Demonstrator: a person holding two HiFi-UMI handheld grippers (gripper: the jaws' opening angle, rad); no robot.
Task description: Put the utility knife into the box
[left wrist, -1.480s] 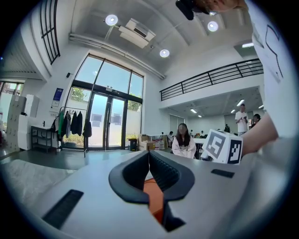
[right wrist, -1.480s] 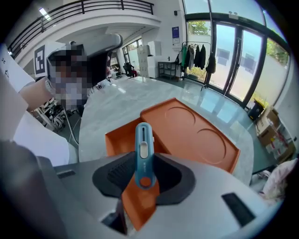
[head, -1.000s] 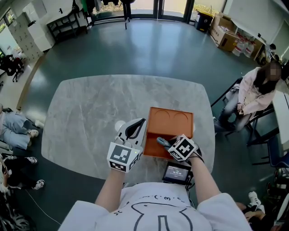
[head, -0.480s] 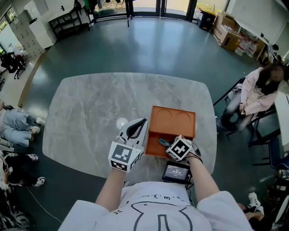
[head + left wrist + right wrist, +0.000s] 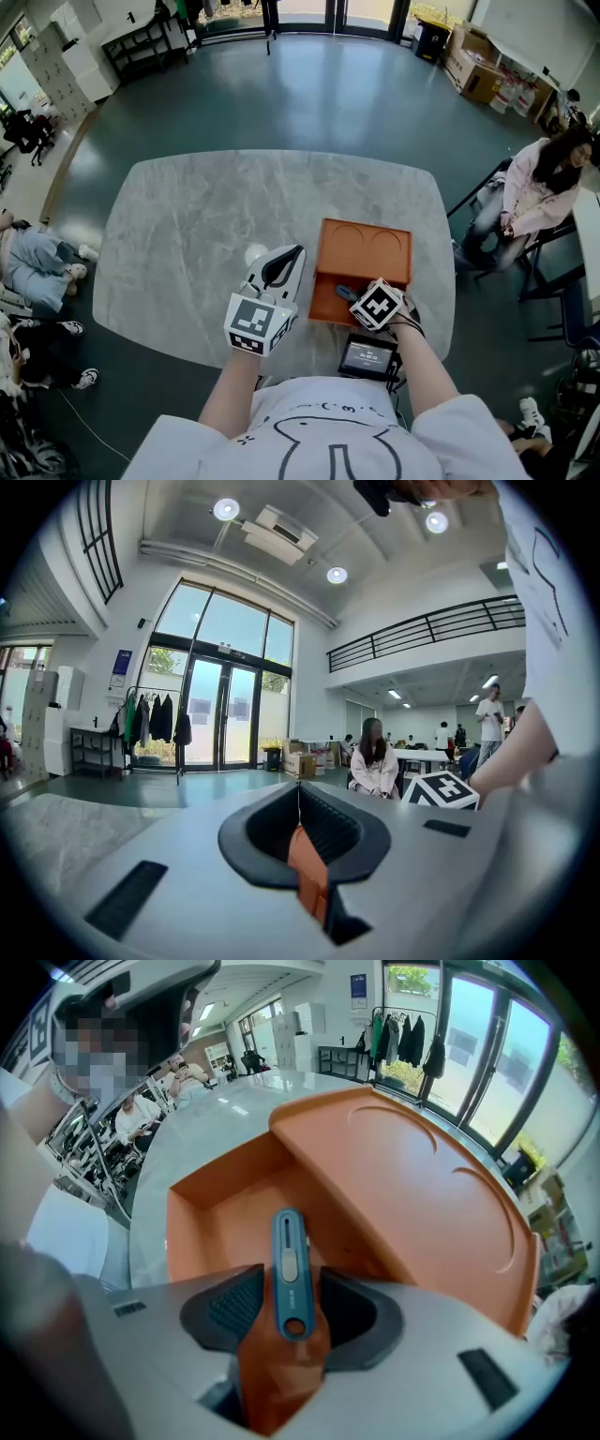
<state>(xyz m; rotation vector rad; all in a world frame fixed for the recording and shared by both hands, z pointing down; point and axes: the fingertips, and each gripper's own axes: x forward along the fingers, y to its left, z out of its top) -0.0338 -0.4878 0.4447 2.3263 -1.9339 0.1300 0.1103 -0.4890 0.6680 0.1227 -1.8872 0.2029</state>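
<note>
A blue utility knife (image 5: 289, 1269) lies lengthwise between the jaws of my right gripper (image 5: 289, 1302), its tip pointing into the open near compartment of the orange box (image 5: 403, 1176). The jaws are opening, and a gap shows between the left pad and the knife. In the head view the right gripper (image 5: 352, 295) is over the near part of the box (image 5: 361, 253), with the knife (image 5: 345, 292) just inside its rim. My left gripper (image 5: 286, 258) hovers left of the box. Its fingertips (image 5: 300, 789) meet with nothing between them.
The box sits near the front right of a grey marble table (image 5: 187, 234). A small device with a screen (image 5: 367, 356) lies at the table's front edge under my right wrist. A white round object (image 5: 253, 255) rests beside the left gripper. A person sits at the right (image 5: 539, 192).
The right gripper has shifted slightly with the knife over the box's near compartment. The left gripper has stayed where it was.
</note>
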